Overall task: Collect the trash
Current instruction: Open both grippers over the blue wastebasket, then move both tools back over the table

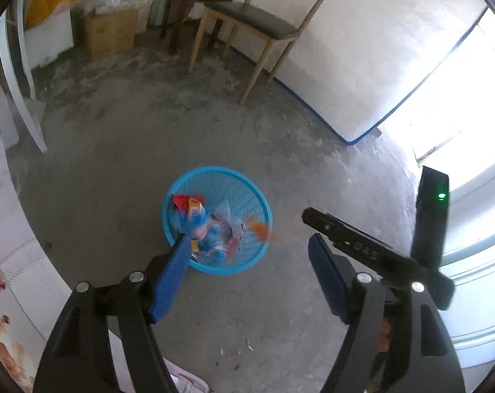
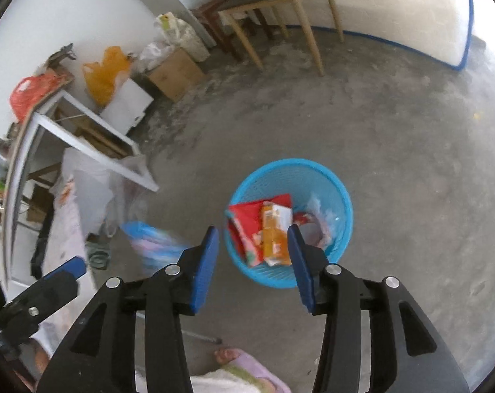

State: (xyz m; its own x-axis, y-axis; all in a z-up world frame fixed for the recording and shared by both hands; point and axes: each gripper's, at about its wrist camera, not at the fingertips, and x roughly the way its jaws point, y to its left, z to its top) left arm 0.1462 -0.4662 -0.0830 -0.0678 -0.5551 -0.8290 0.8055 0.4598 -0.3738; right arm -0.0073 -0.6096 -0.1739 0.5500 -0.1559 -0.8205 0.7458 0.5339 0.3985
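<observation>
A blue mesh waste basket (image 1: pixel 247 181) stands on the concrete floor and holds several wrappers, among them a red packet (image 1: pixel 186 200) and an orange piece (image 1: pixel 259 227). My left gripper (image 1: pixel 247 239) is open and empty above the basket; a blurred blue-and-white wrapper (image 1: pixel 200 224) is in the air over the basket by its left finger. In the right wrist view the basket (image 2: pixel 332 177) holds a red packet (image 2: pixel 250 213) and an orange carton (image 2: pixel 273 229). My right gripper (image 2: pixel 253 229) is open and empty above it. A blurred blue-pink wrapper (image 2: pixel 152 239) shows to its left, in the air.
A wooden chair (image 1: pixel 257 23) and a dark stool (image 1: pixel 195 0) stand by the far wall, with a cardboard box (image 1: pixel 108 31) and bags in the corner. A white frame (image 2: pixel 93 134) and clutter lie left. The right gripper's body (image 1: pixel 372 245) is beside my left one.
</observation>
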